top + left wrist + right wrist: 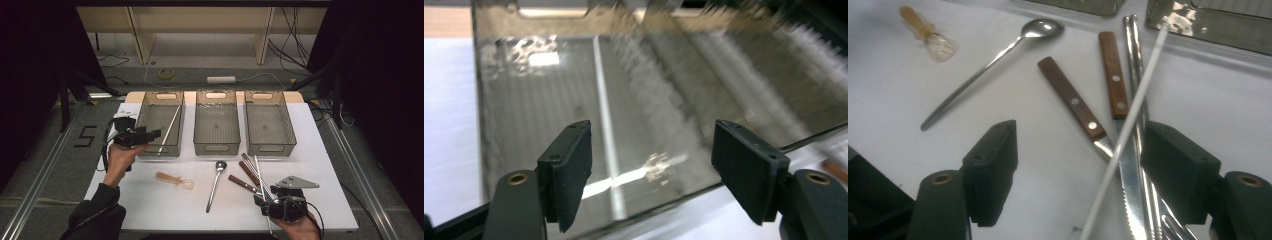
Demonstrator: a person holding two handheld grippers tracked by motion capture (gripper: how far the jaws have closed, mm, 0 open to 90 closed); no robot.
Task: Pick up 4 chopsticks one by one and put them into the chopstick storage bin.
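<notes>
Sorting cutlery into three clear bins at the back of the white worktop (150, 200), you are caught between one drop and the next pick. At centre left of the high view your left claw (155, 133) sits at the near corner of the left bin (146, 115), jaws spread and nothing between the pads. In the left gripper view those pads frame a pale chopstick (604, 130) lying on the bin floor, lengthwise toward the far wall, which suggests it has been released there and the bin is meant for chopsticks. The middle bin (200, 125) and right bin (250, 125) look bare, presumably waiting for the other kinds.

At lower right of the high view your right claw (263, 201) hovers low over the crossed pile, jaws wide and gripping nothing. In the right gripper view a second white chopstick (1128, 125) runs diagonally between the pads, resting across two wood-handled knives (1073, 102) and a pair of metal chopsticks (1134, 60); the claw seems lined up on that stick because it lies on top and can lift clear without dragging the blades.

Left of the pile, a long spoon (216, 182) lies alone at centre frame, and a small amber-handled scoop (175, 180) lies further left, both apart from the rest and easy to reach later.
</notes>
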